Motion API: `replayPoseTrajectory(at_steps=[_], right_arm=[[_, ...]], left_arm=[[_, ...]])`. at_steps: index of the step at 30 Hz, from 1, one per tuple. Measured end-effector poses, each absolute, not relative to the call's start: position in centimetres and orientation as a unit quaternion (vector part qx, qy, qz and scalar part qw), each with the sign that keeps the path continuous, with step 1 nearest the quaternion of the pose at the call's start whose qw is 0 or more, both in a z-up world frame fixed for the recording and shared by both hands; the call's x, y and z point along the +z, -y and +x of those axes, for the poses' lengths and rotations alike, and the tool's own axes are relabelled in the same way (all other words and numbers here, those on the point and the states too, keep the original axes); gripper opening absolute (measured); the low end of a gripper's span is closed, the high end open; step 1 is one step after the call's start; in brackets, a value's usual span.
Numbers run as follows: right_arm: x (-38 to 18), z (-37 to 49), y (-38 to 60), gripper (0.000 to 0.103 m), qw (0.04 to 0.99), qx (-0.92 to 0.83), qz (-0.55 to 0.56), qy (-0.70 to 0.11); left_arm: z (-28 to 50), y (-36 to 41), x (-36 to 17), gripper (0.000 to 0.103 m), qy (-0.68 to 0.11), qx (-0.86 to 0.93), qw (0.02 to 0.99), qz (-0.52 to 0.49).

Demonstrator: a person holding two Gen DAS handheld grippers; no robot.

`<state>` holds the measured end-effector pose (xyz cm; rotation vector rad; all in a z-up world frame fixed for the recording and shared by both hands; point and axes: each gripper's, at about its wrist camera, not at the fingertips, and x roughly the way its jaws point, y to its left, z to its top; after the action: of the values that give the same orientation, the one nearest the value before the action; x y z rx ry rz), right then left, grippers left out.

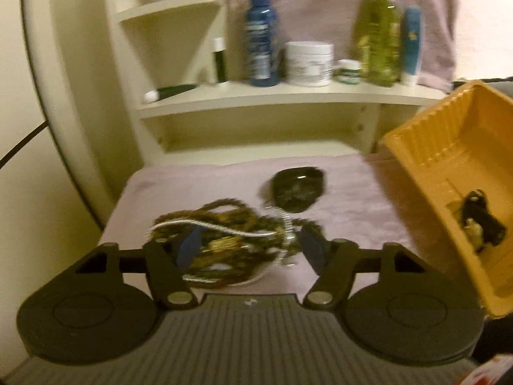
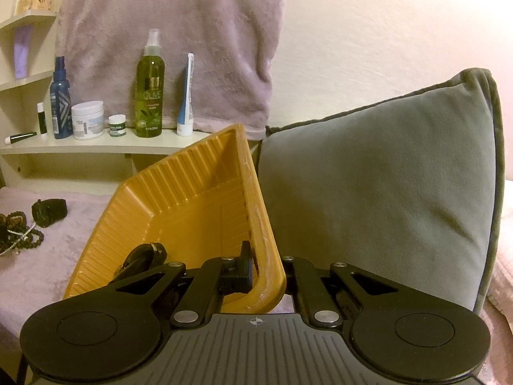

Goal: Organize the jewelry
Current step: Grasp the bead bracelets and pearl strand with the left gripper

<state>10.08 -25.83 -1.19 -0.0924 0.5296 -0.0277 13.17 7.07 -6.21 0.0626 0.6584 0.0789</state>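
The left gripper [image 1: 248, 240] has its jaws spread around a tangled heap of brown bead strands and a silver chain [image 1: 221, 240], limp and snag-prone; better to pinch one strand. The right gripper [image 2: 256, 266] pinches the tilted ribbed orange plastic tray's rim [image 2: 266, 247].

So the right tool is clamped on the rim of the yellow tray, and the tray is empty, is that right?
Not quite. The right tool is clamped on the rim of the yellow tray, but the tray is not empty: a dark piece of jewelry already lies in it. Both wrist views show it.
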Motion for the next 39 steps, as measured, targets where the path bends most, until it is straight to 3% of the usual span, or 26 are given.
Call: replayPoseTrajectory(at_steps=[5,20,28,39], right_arm=[[-1.2,10.1,25.8,0.006,0.964,-0.014,-0.047,-0.262],[-1.3,10.2,25.6,0.006,0.964,-0.015,-0.053,-0.261],[-1.3,10.2,25.6,0.006,0.964,-0.015,-0.054,-0.261],[-1.1,10.0,25.6,0.006,0.965,-0.013,-0.053,-0.257]], left_arm=[[14.0,-8.7,-6.3,0.045,-0.336,0.049,0.94,0.024],[16.2,-11.8,-7.8,0.025,-0.341,0.077,0.92,-0.177],[16.7,-12.6,-8.0,0.005,-0.329,0.086,0.916,-0.21],[15.6,-11.5,-4.2,0.002,-0.29,0.052,0.939,-0.178]])
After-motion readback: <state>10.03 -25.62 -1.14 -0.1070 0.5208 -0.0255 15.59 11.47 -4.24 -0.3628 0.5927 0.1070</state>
